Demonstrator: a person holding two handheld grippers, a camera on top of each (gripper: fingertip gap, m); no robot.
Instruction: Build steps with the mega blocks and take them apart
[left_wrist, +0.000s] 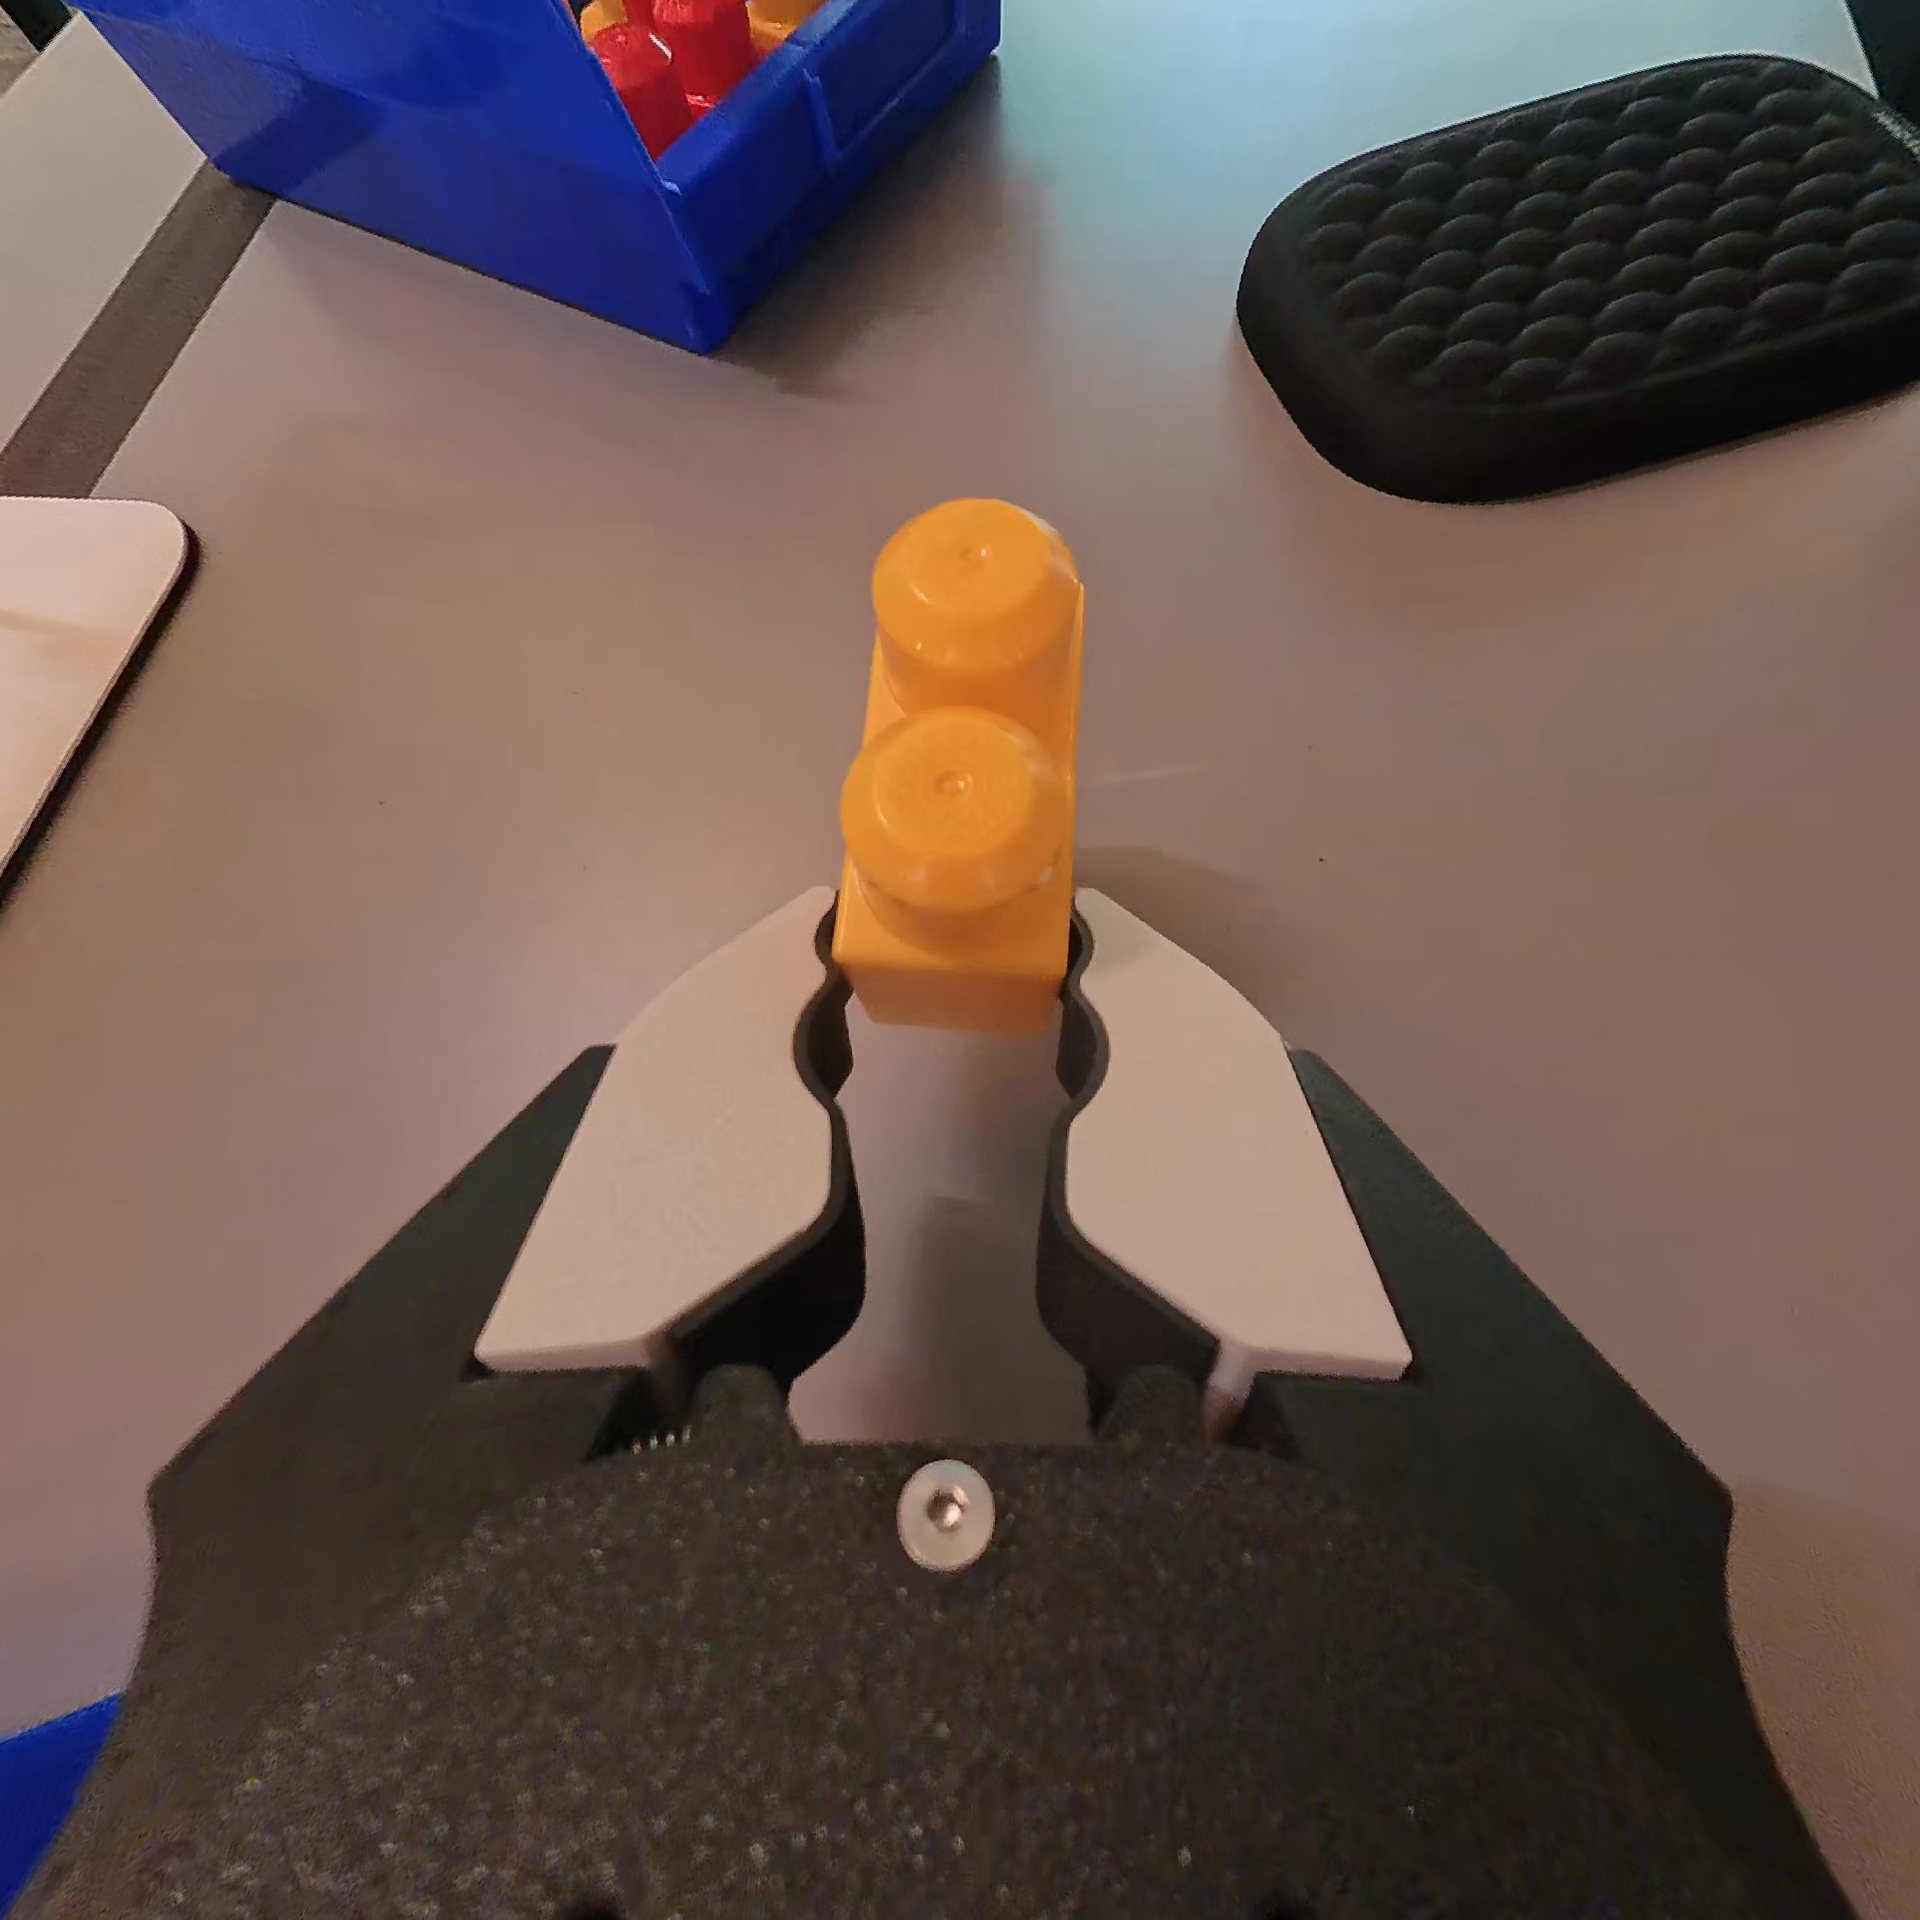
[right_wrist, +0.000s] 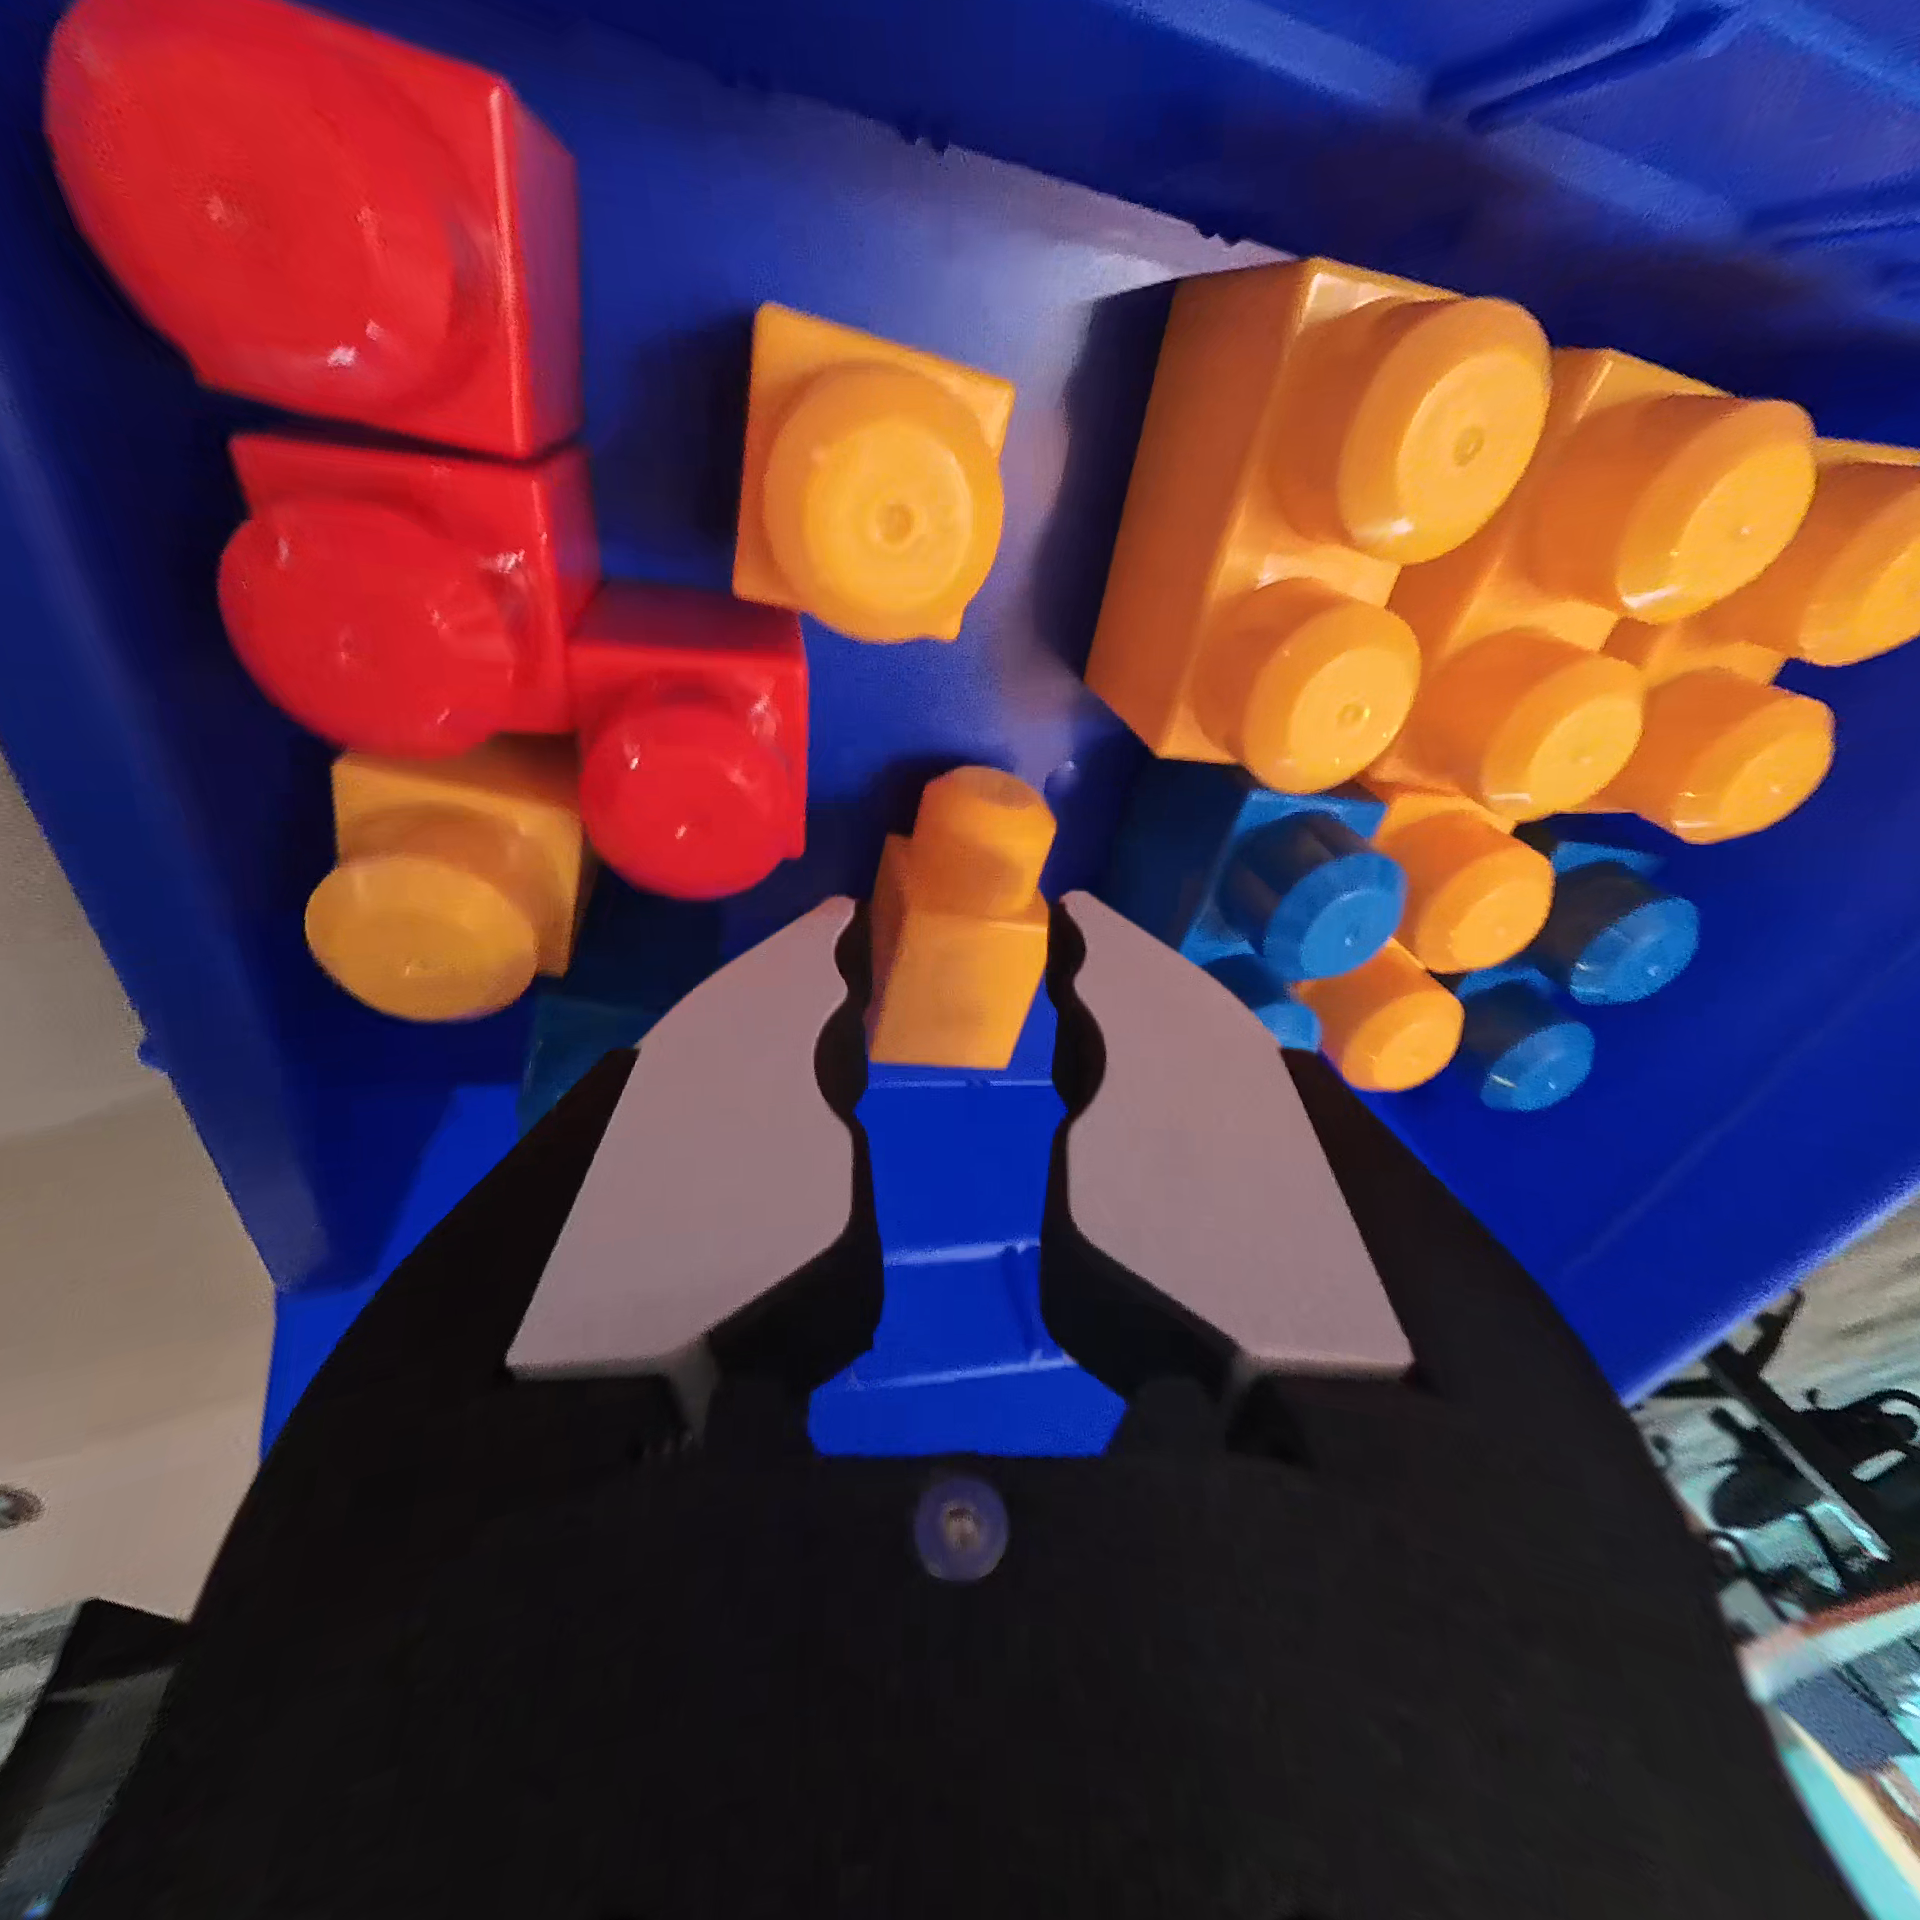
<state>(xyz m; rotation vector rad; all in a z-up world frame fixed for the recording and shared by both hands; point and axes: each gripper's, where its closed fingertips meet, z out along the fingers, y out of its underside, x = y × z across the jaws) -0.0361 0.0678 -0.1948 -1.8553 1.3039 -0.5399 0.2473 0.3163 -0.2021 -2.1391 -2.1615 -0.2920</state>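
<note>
In the left wrist view my left gripper (left_wrist: 954, 940) is shut on the near end of an orange two-stud block (left_wrist: 961, 769), which stands on the grey table (left_wrist: 520, 831) with its studs up. In the right wrist view my right gripper (right_wrist: 956, 914) is inside the blue bin (right_wrist: 1351, 135). Its fingertips (right_wrist: 800, 945) flank a small orange one-stud block (right_wrist: 961, 935); the image is blurred and I cannot tell whether the pads touch it. Red blocks (right_wrist: 416, 499), more orange blocks (right_wrist: 1403, 540) and light blue blocks (right_wrist: 1299, 904) lie in the bin.
The blue bin (left_wrist: 499, 156) with red blocks stands at the table's far left. A black textured pad (left_wrist: 1590, 281) lies at the far right. A light flat board (left_wrist: 73, 644) lies at the left edge. A blue corner (left_wrist: 52, 1756) shows at the lower left. My hands' fingertips stand some 40 centimetres from each other.
</note>
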